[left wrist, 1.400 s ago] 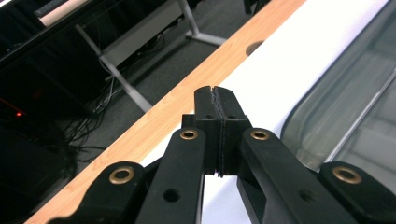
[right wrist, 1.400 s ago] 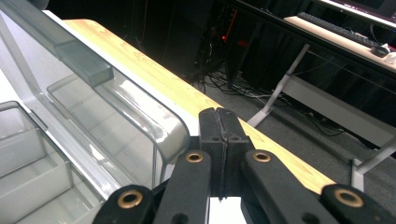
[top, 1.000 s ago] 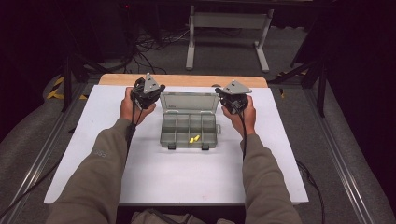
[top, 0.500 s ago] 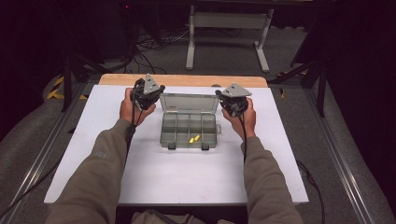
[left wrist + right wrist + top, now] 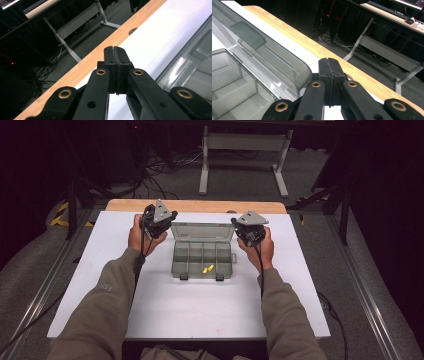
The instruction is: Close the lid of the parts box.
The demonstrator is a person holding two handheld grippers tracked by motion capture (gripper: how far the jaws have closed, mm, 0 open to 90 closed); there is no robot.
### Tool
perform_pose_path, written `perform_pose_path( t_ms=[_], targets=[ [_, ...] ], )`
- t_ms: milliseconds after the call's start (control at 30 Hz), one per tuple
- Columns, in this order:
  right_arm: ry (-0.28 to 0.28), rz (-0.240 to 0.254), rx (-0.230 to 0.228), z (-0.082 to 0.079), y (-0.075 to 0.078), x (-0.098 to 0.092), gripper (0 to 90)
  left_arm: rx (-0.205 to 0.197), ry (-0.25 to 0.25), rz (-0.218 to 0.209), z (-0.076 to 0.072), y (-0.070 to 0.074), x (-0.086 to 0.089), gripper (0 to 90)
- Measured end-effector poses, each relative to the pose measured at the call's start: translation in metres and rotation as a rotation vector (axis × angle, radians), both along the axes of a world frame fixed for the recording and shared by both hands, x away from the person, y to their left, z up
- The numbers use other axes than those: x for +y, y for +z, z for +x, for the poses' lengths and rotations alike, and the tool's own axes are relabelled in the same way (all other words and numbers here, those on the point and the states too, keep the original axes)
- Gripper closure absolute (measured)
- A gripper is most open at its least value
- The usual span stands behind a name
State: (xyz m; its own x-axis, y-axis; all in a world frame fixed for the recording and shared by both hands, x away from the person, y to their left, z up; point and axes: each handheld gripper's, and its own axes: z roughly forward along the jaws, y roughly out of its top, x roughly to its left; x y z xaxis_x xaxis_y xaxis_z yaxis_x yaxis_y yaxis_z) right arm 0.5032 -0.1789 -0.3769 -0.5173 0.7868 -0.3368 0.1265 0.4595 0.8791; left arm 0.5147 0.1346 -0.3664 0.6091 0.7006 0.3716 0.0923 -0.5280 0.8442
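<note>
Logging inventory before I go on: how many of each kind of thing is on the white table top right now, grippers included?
Clear compartment box, lid open: 1
Small yellow pieces inside the box: 2, as far as the high view shows
Hand-held grippers, fingers shut and empty: 2 (left gripper, right gripper)
Total: 5

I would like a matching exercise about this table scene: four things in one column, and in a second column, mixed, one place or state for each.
Things:
1. organizer box
2. yellow pieces
3. left gripper
4. right gripper

Places or states:
A. jaws shut, beside the box's left end in the high view
B. lid open, at the middle of the white table
C. inside a front compartment
D. jaws shut, beside the box's right end in the high view

Pairs: 1-B, 2-C, 3-A, 4-D
</note>
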Motion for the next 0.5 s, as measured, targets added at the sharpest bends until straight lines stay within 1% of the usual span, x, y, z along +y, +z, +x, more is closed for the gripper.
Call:
perform_pose_path(
  t_ms=[167,333,500],
  targets=[
    [-0.006,-0.006,0.008,-0.0017,0.0010,0.0004,90.0,-0.003,-0.002,-0.001,-0.0013,0.0009,-0.0007,89.6],
    [-0.005,-0.005,0.019,-0.0027,0.0007,0.0004,90.0,0.001,-0.004,-0.010,-0.0024,0.0006,-0.0009,89.7],
    [-0.003,-0.008,0.022,-0.0042,0.0004,0.0007,90.0,-0.007,-0.006,0.006,-0.0043,0.0008,-0.0008,89.6]
  ],
)
